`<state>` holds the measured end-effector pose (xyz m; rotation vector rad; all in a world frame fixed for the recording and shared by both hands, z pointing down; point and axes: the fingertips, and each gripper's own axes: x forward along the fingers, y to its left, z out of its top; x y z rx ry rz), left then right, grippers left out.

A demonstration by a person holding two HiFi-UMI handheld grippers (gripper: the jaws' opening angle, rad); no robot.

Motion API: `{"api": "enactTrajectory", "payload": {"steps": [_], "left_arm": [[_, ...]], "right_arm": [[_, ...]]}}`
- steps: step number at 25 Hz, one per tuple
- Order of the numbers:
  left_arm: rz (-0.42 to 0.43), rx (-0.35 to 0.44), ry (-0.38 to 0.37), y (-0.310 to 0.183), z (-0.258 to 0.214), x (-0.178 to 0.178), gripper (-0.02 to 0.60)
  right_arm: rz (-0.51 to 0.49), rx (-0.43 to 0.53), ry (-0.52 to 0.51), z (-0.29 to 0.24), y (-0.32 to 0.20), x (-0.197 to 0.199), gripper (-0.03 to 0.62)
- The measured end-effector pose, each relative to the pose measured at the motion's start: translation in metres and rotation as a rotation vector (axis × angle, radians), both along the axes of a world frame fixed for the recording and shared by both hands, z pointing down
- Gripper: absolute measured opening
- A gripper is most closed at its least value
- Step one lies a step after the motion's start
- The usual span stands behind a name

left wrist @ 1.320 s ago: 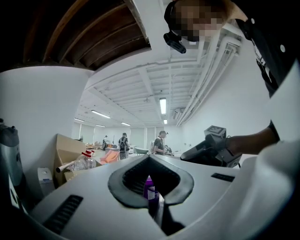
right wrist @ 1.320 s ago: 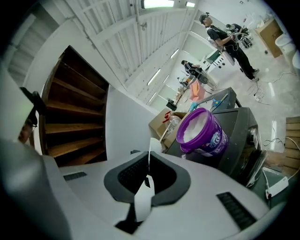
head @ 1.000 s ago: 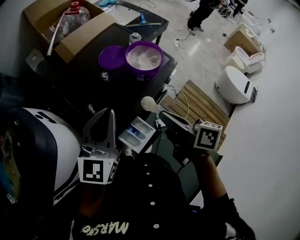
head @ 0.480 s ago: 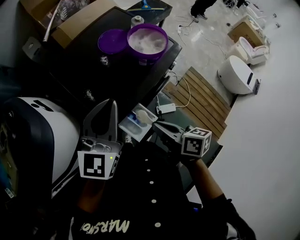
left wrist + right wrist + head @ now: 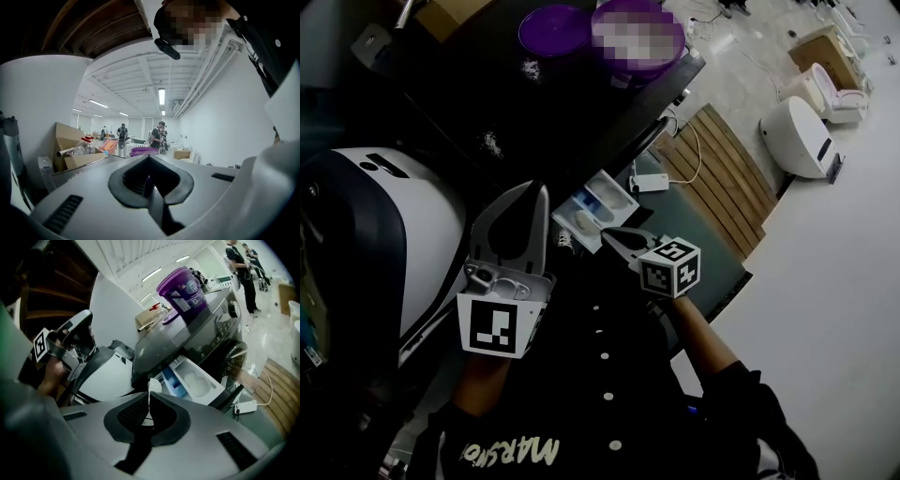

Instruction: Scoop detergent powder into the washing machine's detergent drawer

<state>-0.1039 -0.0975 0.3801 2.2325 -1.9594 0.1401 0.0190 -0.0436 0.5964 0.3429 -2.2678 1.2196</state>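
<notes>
The detergent drawer [image 5: 602, 208] [image 5: 194, 380] stands pulled out of the dark washing machine [image 5: 534, 103] [image 5: 197, 329]. It has a blue section and a white compartment with white powder in it. My right gripper [image 5: 611, 236] [image 5: 149, 398] is shut on the handle of a white scoop [image 5: 584, 222] [image 5: 153, 385], whose bowl hangs over the drawer's blue end. My left gripper [image 5: 536, 189] [image 5: 149, 159] is shut and empty, held to the left of the drawer. The purple detergent tub [image 5: 637, 33] [image 5: 185, 287] stands on the machine's top with its lid [image 5: 553, 28] beside it.
A white and navy appliance [image 5: 384, 234] sits close on the left. A wooden pallet [image 5: 722, 173], a white power strip [image 5: 649, 183] and white fixtures [image 5: 802, 136] lie on the floor to the right. Cardboard boxes [image 5: 70, 150] and standing people [image 5: 123, 136] are beyond the machine.
My right gripper has come down with the scoop, from above the machine's front edge to just over the open drawer. The left gripper has sunk a little.
</notes>
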Motion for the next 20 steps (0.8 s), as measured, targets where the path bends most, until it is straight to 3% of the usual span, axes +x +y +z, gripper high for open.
{"api": "enactTrajectory", "payload": {"steps": [13, 20], "left_arm": [[-0.008, -0.057, 0.016, 0.017, 0.026, -0.001, 0.014], [-0.011, -0.068, 0.023, 0.021, 0.033, 0.002, 0.014]], "right_arm": [[-0.417, 0.652, 0.278, 0.026, 0.027, -0.013, 0.032], [-0.722, 1.119, 0.412, 0.033, 0.041, -0.014, 0.032]]}}
